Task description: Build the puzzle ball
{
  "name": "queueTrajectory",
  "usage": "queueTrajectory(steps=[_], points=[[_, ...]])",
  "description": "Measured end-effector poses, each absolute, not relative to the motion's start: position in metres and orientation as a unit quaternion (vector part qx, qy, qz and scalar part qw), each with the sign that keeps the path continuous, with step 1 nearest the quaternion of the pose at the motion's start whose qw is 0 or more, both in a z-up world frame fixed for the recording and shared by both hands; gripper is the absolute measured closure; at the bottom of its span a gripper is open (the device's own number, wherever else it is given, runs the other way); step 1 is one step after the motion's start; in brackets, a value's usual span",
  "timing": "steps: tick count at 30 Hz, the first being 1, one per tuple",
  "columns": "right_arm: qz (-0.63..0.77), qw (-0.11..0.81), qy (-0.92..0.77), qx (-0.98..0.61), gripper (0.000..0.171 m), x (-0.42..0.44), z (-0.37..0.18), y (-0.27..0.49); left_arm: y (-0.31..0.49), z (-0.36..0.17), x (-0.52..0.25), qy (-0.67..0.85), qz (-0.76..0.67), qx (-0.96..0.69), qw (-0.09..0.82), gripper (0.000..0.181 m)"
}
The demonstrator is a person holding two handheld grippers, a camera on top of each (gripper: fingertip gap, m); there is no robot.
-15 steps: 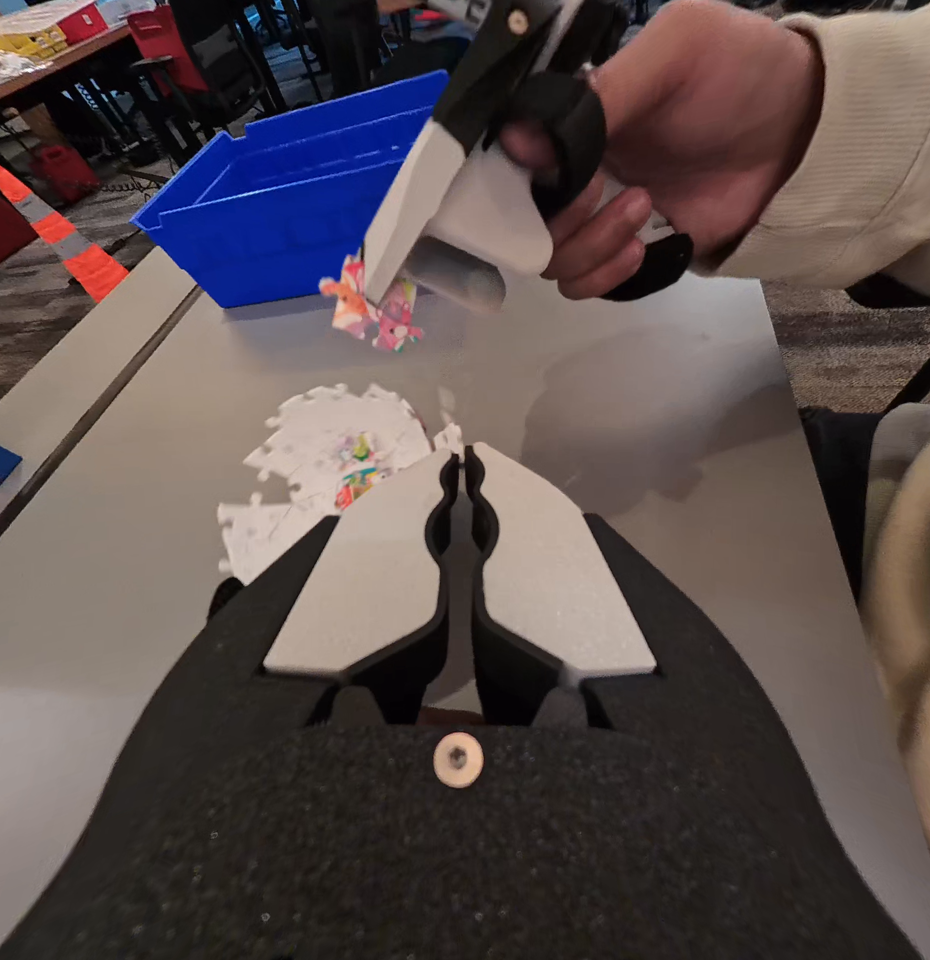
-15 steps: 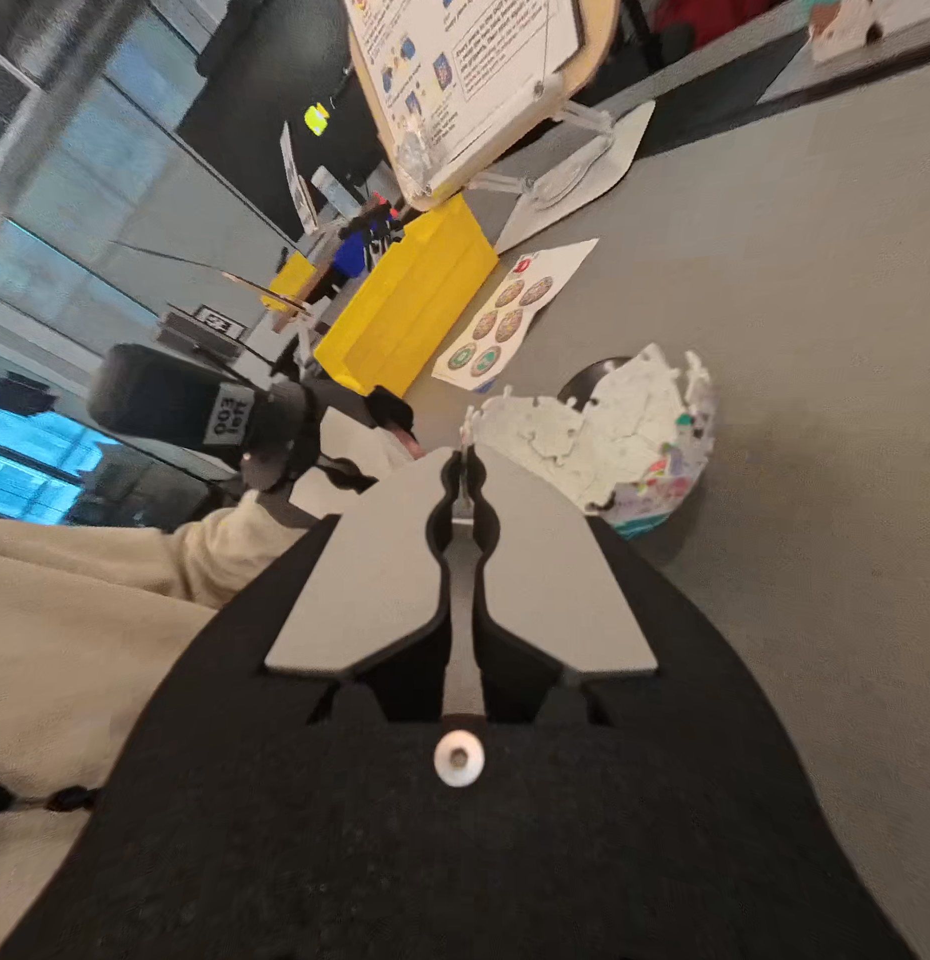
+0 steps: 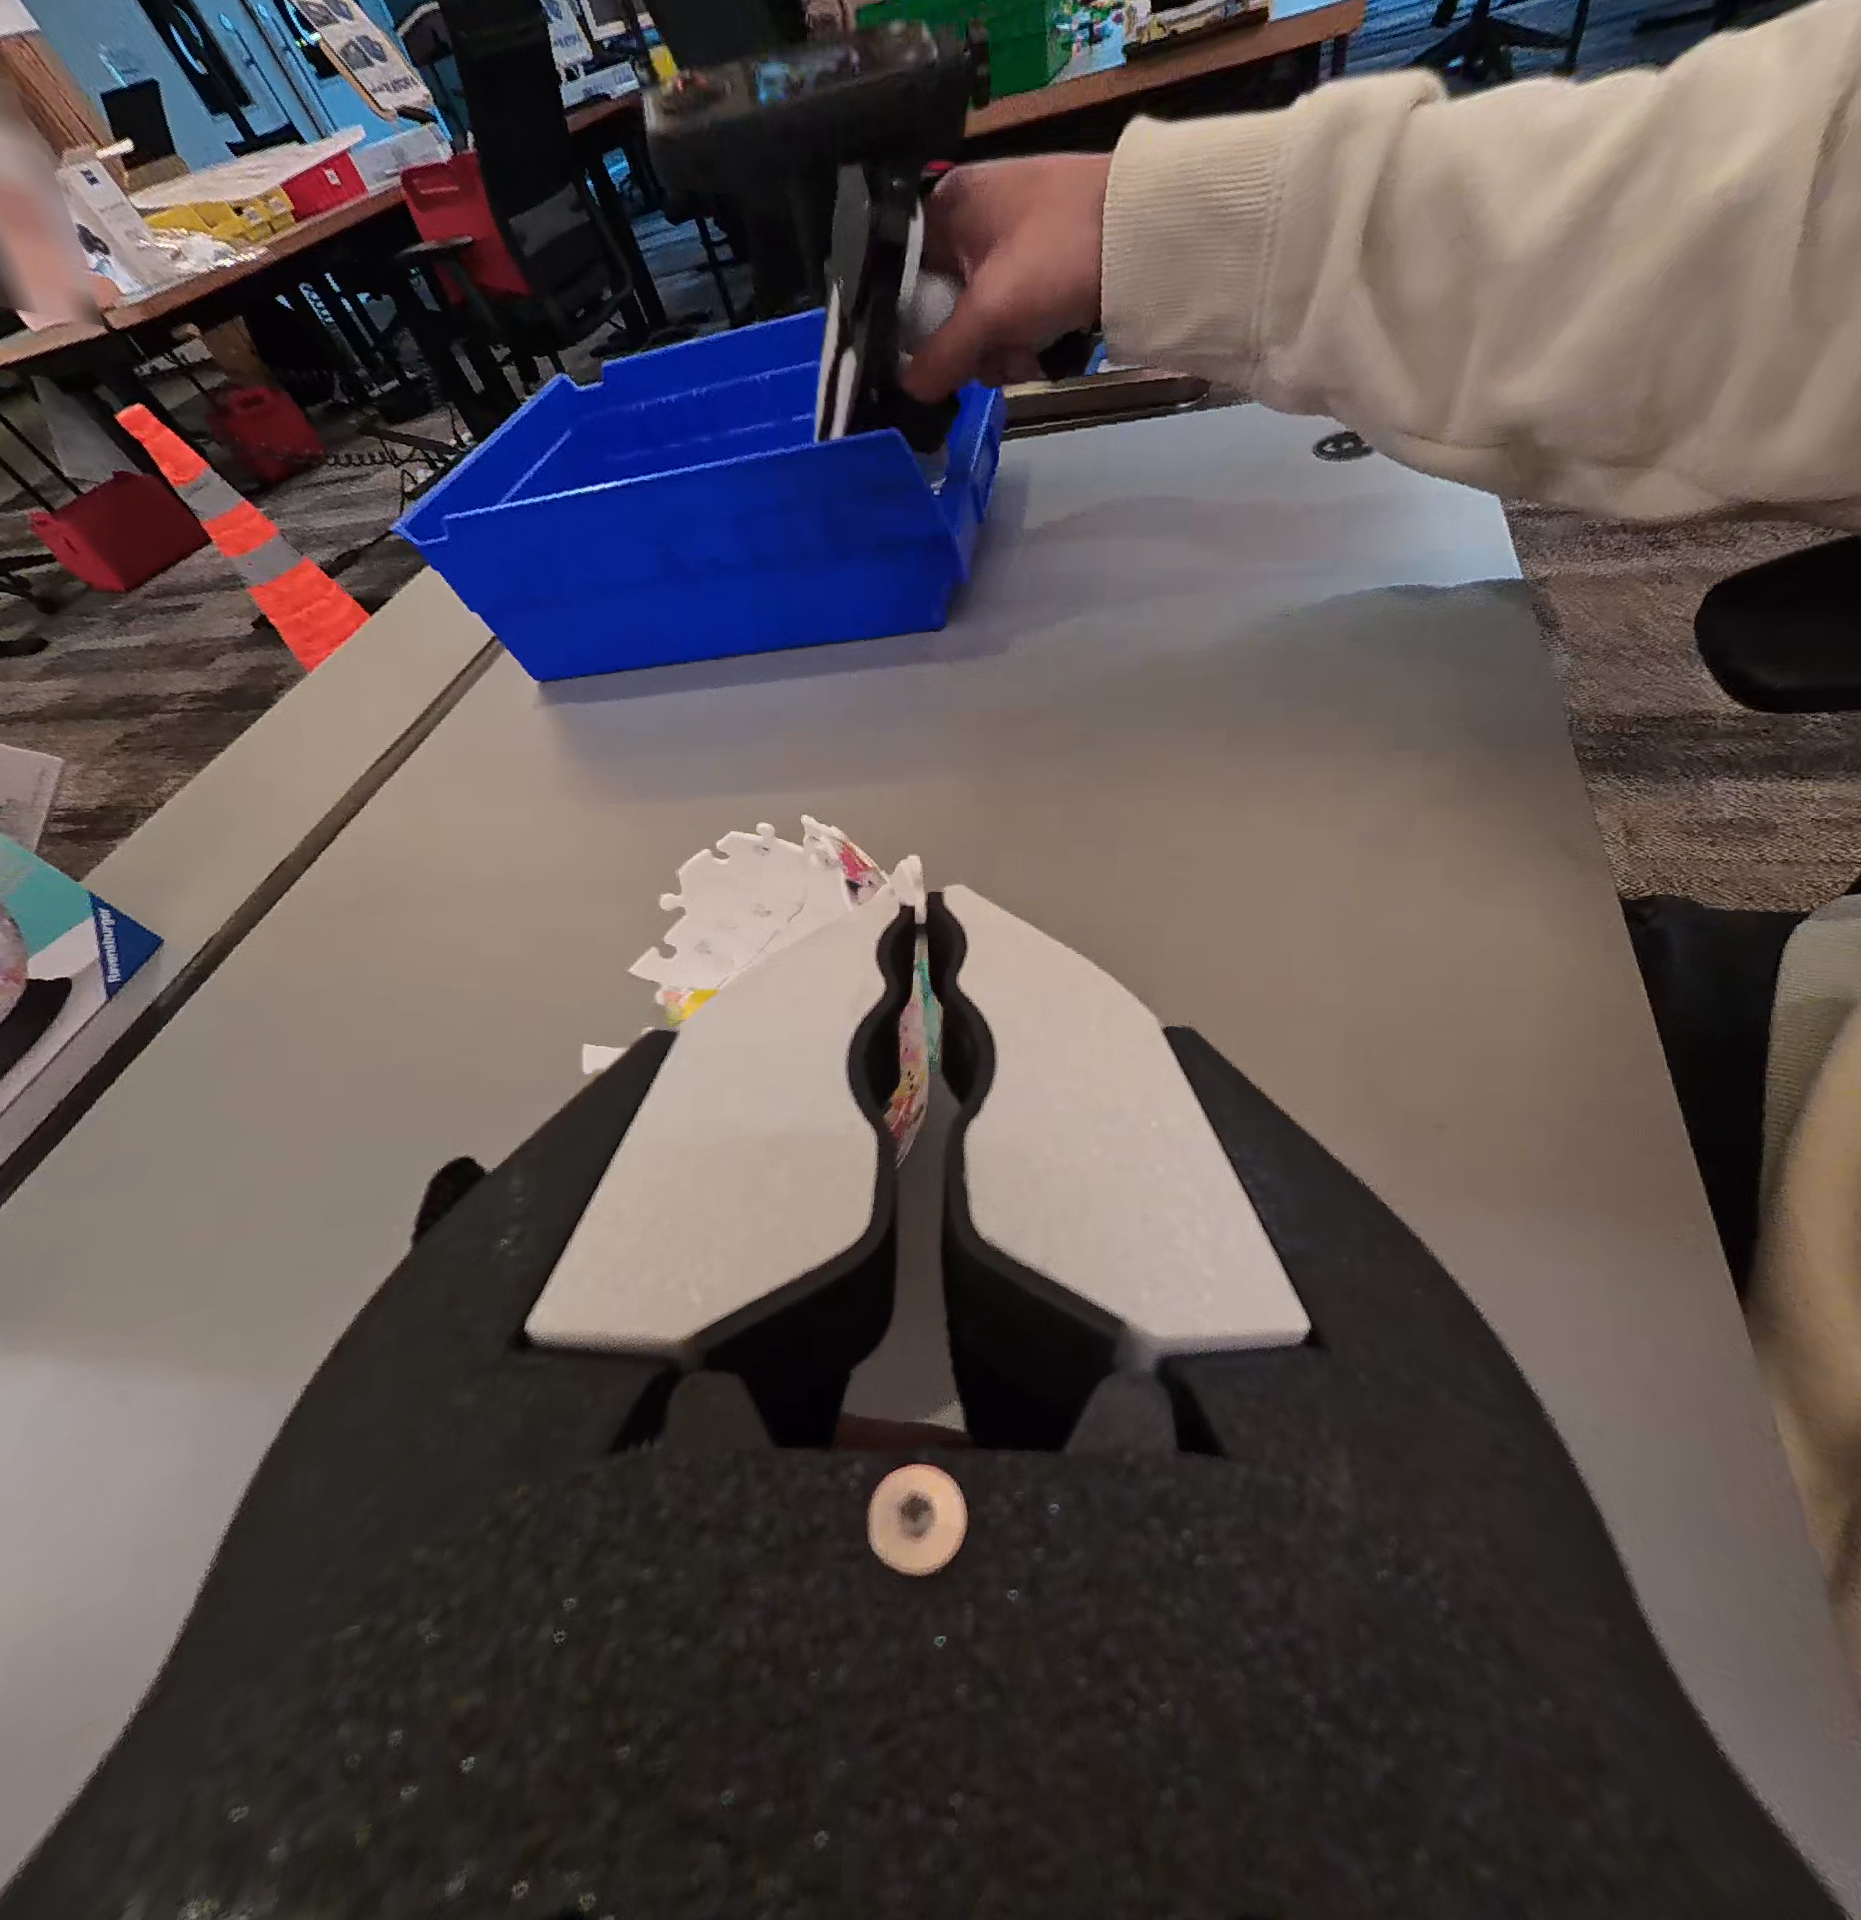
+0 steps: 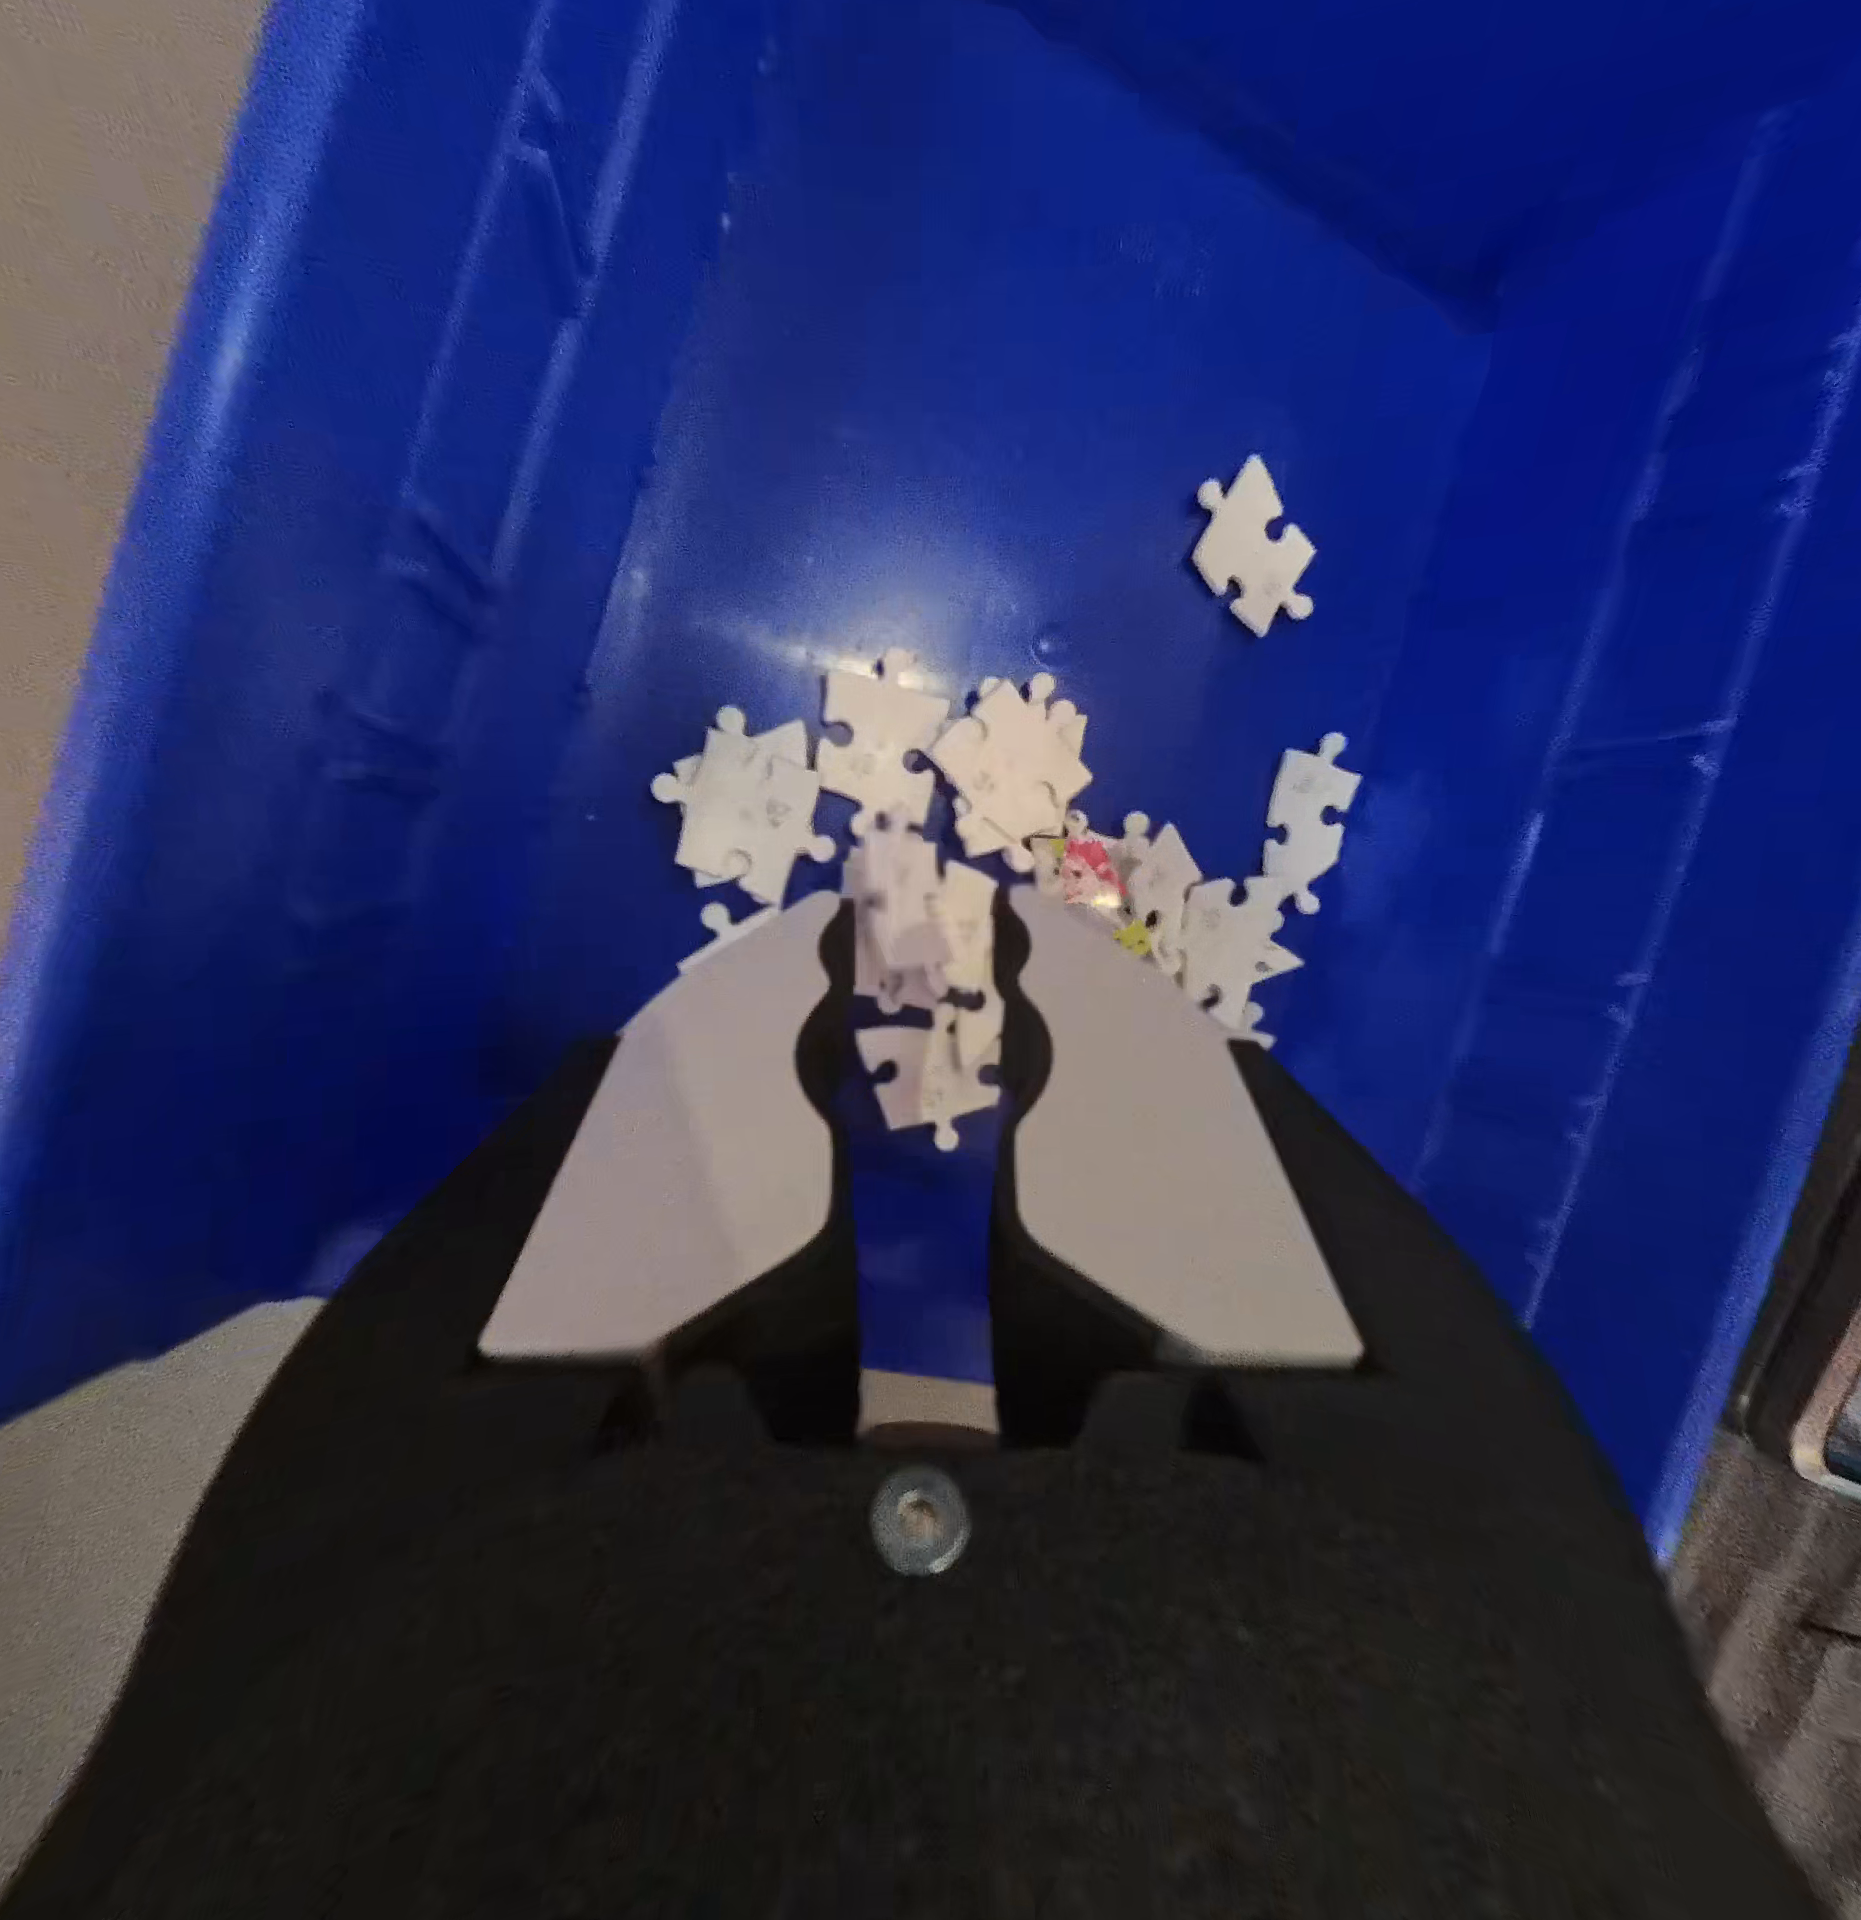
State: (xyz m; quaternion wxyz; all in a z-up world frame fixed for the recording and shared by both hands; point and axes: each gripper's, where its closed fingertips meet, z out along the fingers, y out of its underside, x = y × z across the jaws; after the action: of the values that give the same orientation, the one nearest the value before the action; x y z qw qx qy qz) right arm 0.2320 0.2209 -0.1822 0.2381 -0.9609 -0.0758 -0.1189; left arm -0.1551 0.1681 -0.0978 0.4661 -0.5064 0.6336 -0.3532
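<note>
Big grey table (image 3: 1217, 727) with a blue bin (image 3: 697, 561) sitting at its far end. The half-built puzzle ball (image 3: 760, 914) sits tilted mid-table, white inside showing, and the left gripper (image 3: 924, 914) is pinched tight on its rim. The right gripper (image 4: 921, 914) points down into the bin, fingers a little apart over a heap of loose puzzle pieces (image 4: 884, 769), mostly white side up. One stray piece (image 4: 1256, 545) lies apart from the heap.

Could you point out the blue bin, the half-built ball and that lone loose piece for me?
blue bin (image 3: 697, 582): left wrist view, front wall.
half-built ball (image 3: 760, 914): left wrist view, white inner shell.
lone loose piece (image 4: 1255, 543): right wrist view, its middle.
</note>
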Motion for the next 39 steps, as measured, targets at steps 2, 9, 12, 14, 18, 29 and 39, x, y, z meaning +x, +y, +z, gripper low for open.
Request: queueTrajectory(steps=[2,9,12,14,18,29,39], points=[[-0.153,0.253,-0.072,-0.953,0.143,0.233,-0.168,0.216,0.168,-0.095,-0.157,0.628,-0.356,-0.505,0.473,0.18],[0.201,0.441,-0.324,-0.813,0.149,-0.061,-0.08,0.182,0.165,-0.096,-0.163,0.625,-0.37,-0.492,0.48,0.18],[0.197,0.413,-0.492,-0.74,0.145,-0.151,-0.1,0.156,0.162,-0.097,-0.167,0.634,-0.369,-0.482,0.479,0.18],[0.158,0.422,-0.538,-0.712,0.151,-0.17,-0.107,0.162,0.16,-0.096,-0.169,0.638,-0.367,-0.476,0.481,0.18],[0.074,0.394,-0.599,-0.693,0.163,-0.174,-0.121,0.177,0.16,-0.094,-0.17,0.636,-0.367,-0.482,0.478,0.18],[0.34,0.398,-0.417,-0.743,0.169,-0.176,-0.112,0.179,0.175,-0.109,-0.173,0.637,-0.317,-0.48,0.513,0.161],[0.622,0.332,-0.121,-0.699,0.17,-0.154,-0.089,0.193,0.186,-0.135,-0.167,0.642,-0.261,-0.512,0.508,0.181]])
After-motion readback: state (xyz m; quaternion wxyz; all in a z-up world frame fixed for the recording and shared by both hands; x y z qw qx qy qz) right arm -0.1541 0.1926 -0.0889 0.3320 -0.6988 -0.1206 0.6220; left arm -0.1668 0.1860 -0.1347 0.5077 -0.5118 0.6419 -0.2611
